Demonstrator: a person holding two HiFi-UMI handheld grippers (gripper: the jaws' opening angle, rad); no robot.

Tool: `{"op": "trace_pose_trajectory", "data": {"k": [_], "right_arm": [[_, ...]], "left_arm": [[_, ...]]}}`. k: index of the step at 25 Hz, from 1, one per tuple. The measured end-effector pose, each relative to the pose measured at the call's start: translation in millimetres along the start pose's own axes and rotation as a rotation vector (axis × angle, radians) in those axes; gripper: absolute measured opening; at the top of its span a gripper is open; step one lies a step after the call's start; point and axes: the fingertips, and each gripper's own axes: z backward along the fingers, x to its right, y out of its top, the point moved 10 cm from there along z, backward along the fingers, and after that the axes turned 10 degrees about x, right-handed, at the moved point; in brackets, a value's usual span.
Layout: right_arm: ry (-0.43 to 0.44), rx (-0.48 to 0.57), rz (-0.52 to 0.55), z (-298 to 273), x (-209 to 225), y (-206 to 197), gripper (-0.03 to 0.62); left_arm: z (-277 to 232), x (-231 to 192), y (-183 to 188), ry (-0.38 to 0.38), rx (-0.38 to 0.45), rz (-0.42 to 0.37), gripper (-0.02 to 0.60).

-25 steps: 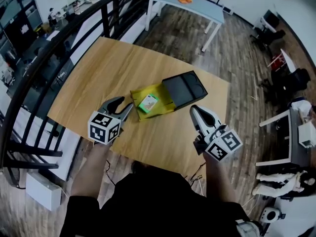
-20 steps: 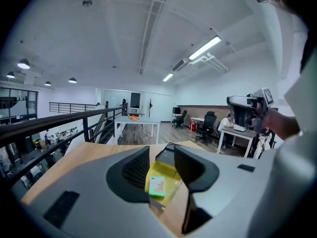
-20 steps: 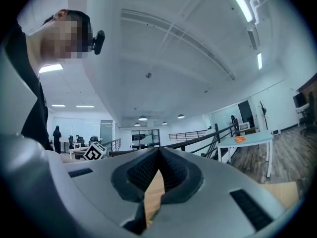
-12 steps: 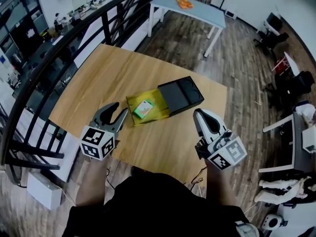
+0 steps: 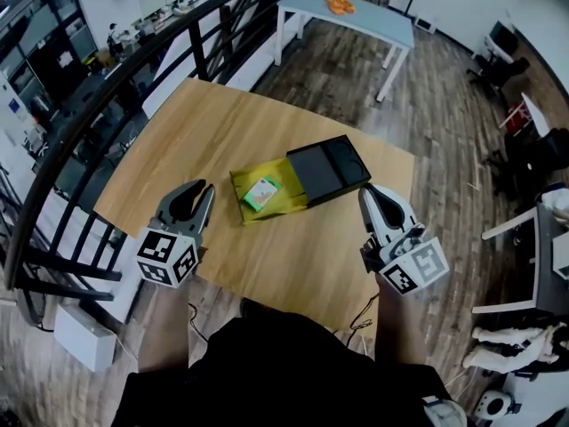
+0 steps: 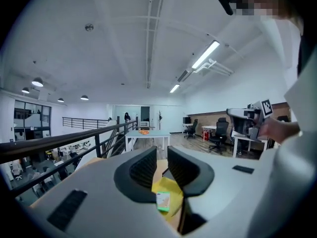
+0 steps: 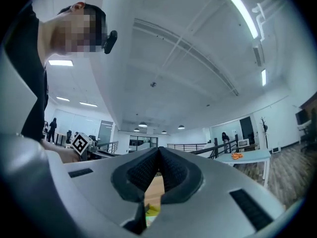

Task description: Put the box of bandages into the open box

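The bandage box (image 5: 264, 191) looks like light, stiff card: pinch its long sides. Your left claw (image 5: 204, 190) is closing on nothing; your right claw (image 5: 367, 192) is clenched and empty.

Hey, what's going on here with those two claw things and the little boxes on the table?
A person holds a gripper in each hand over the near edge of a wooden table. The small box of bandages lies in the yellow open box, with a black cover right next to it. Neither gripper touches anything: the left gripper is closing its jaws on nothing, and the right gripper is shut and empty.
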Motion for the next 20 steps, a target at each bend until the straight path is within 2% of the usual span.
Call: {"op": "trace_pose_trajectory", "data": {"k": [4, 10, 15, 20], "right_arm": [[-0.028, -0.003, -0.026, 2, -1, -13, 0.035], [-0.038, -0.024, -0.105, 9, -6, -28, 0.035], [-0.047, -0.021, -0.106, 2, -2, -26, 0.035], [-0.002, -0.052, -0.074, -8, -8, -25, 0.035]], "left_arm": [[4, 0, 0, 0.031, 0.029, 0.003, 0.051], [8, 0, -9, 0.034, 0.002, 0.012, 0.032], [2, -4, -11, 0.043, -0.005, 0.019, 0.028], [-2, -3, -11, 0.032, -0.004, 0.024, 0.028]]}}
